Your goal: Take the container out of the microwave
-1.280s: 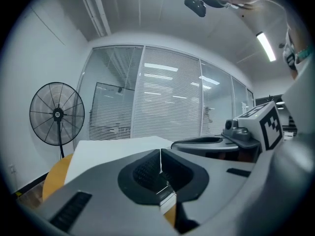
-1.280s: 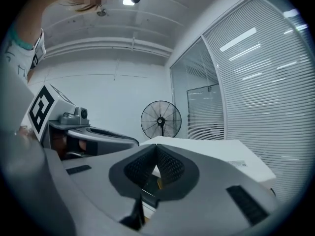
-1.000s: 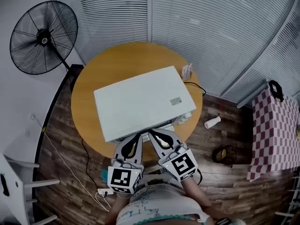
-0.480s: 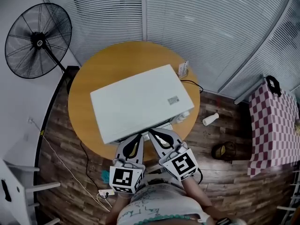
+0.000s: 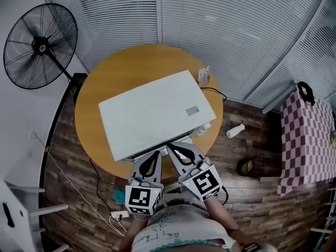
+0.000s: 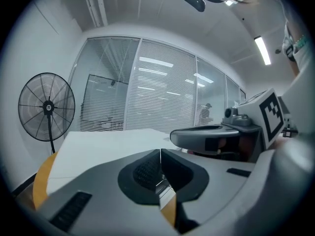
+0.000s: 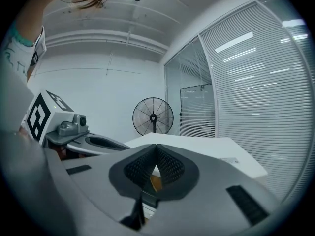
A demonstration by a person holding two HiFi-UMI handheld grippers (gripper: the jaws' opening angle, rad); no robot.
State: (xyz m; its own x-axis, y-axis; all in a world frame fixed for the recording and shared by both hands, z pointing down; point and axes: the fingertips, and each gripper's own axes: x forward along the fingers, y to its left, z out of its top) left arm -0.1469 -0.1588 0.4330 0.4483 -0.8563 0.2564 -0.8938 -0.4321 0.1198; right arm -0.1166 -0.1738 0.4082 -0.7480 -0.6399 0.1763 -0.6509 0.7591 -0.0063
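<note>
White and closed-looking from above, the microwave (image 5: 157, 112) stands in the middle of a round wooden table (image 5: 100, 88), a little turned, with its front side toward the person. The container shows in no view, so I cannot tell where it is. The left gripper (image 5: 156, 153) and the right gripper (image 5: 171, 147) are held side by side, close before the person's body. Both point away from the person, almost level and only a little downward, at the near edge of the microwave. Their tips lean toward each other and end just at this edge; whether they touch it, I cannot tell. In the left gripper view the jaws are fully together, tip against tip, with nothing between them. In the right gripper view the jaws also meet at the tips, and only a small gap is open behind them, through which the table shows. The marker cubes (image 5: 142, 200) sit at the back of the grippers, near the person's chest. A small box (image 5: 203, 75) stands on the table behind the microwave. A black fan (image 5: 39, 46) stands to the left of the table, and white blinds (image 5: 236, 30) cover the glass wall behind. On the wooden floor (image 5: 68, 161) at the right lies a white bottle (image 5: 236, 130), beside a red checked cloth (image 5: 307, 140).
</note>
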